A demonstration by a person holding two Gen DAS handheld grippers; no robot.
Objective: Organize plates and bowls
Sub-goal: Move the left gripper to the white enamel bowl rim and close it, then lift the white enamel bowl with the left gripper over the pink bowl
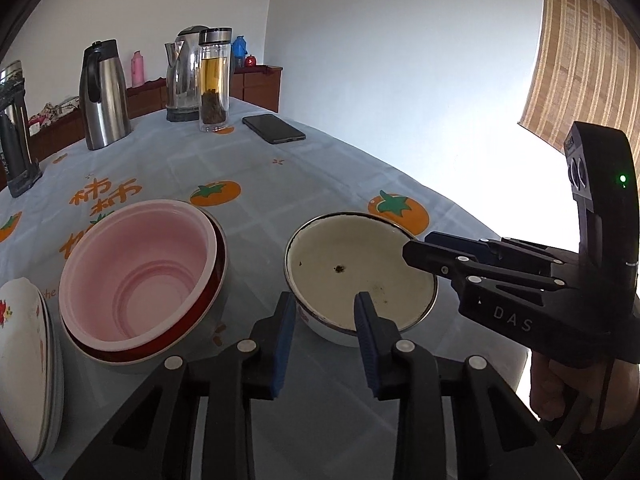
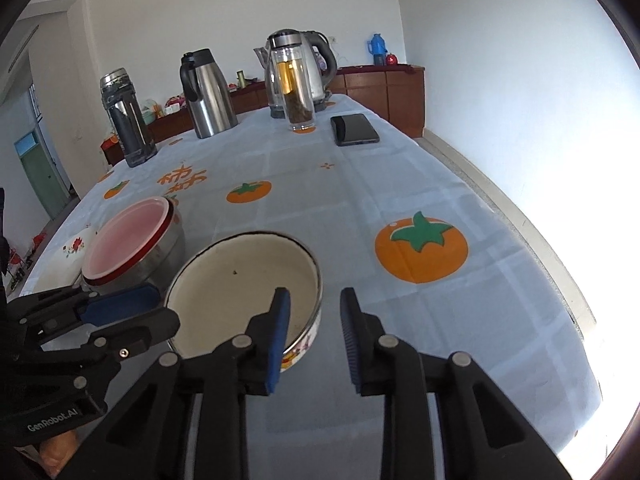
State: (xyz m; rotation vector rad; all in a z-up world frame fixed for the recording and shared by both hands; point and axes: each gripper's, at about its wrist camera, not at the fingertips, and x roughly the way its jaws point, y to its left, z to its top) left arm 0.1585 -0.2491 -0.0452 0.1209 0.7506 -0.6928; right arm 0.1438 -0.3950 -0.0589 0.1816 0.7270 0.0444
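Enamel bowl (image 1: 360, 276), cream inside with a dark rim, stands on the tablecloth (image 1: 320, 168) at about 5 o'clock of the pink bowl (image 1: 136, 272), near it but not touching. The pink bowl sits nested inside a red-rimmed metal bowl (image 2: 160, 256), and a stack of flowered plates (image 1: 24, 360) lies at its 9 o'clock.

The left gripper (image 1: 326, 334) straddles the rim at 7 o'clock of the enamel bowl: one blue pad is outside the wall, the other is inside. The right gripper (image 2: 314, 336) does the same at the opposite side, about 3 o'clock in the left view. Both pairs of jaws stand partly apart; the pads are beside the wall, but I do not see them pressing it yet.

I judge the step is a two-sided grasp to lift this bowl and stack it with the others. To do it well, both claws should close evenly on the rim, so the bowl does not slide. Then lift level, because a thin enamel wall can slip from the pads if it tilts.
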